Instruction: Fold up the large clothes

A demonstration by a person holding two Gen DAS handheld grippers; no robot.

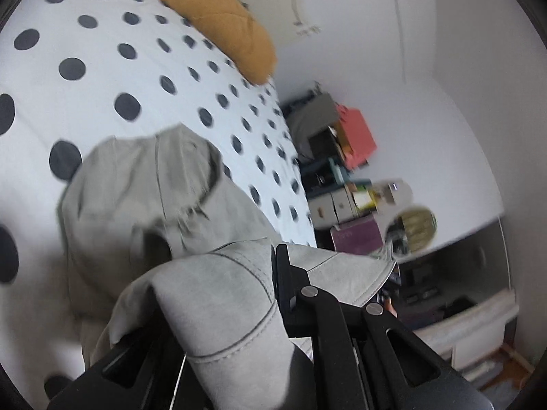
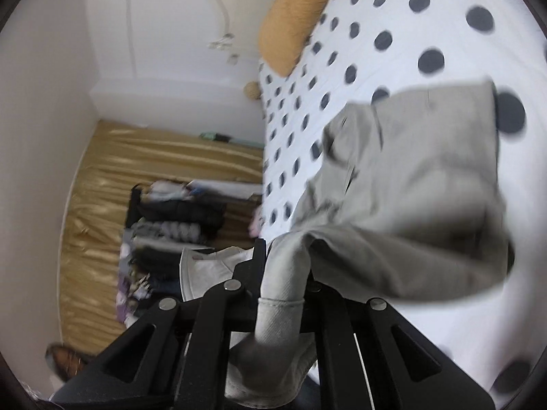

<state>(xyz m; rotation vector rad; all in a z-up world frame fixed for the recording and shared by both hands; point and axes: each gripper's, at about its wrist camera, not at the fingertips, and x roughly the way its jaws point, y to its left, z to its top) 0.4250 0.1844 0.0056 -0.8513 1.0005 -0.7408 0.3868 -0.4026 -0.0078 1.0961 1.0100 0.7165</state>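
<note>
Both grippers pinch a grey garment over a polka-dot bed.

Left wrist view: the left gripper (image 1: 273, 294) is pressed together on a stitched hem of the grey garment (image 1: 136, 188), which bunches over the fingers and trails down onto the white bedspread with dark dots (image 1: 102, 34); a mustard pillow (image 1: 218, 17) lies at the far end of the bed, and cluttered shelves (image 1: 342, 171) stand beside it against the white wall. Right wrist view: the right gripper (image 2: 283, 273) clamps a rolled edge of the grey garment (image 2: 427, 188), the rest hanging blurred above the bedspread (image 2: 393, 17); the pillow (image 2: 301, 17) sits at the head, and a rack of dark clothes (image 2: 171, 222) stands before a gold curtain (image 2: 102, 205).
</note>
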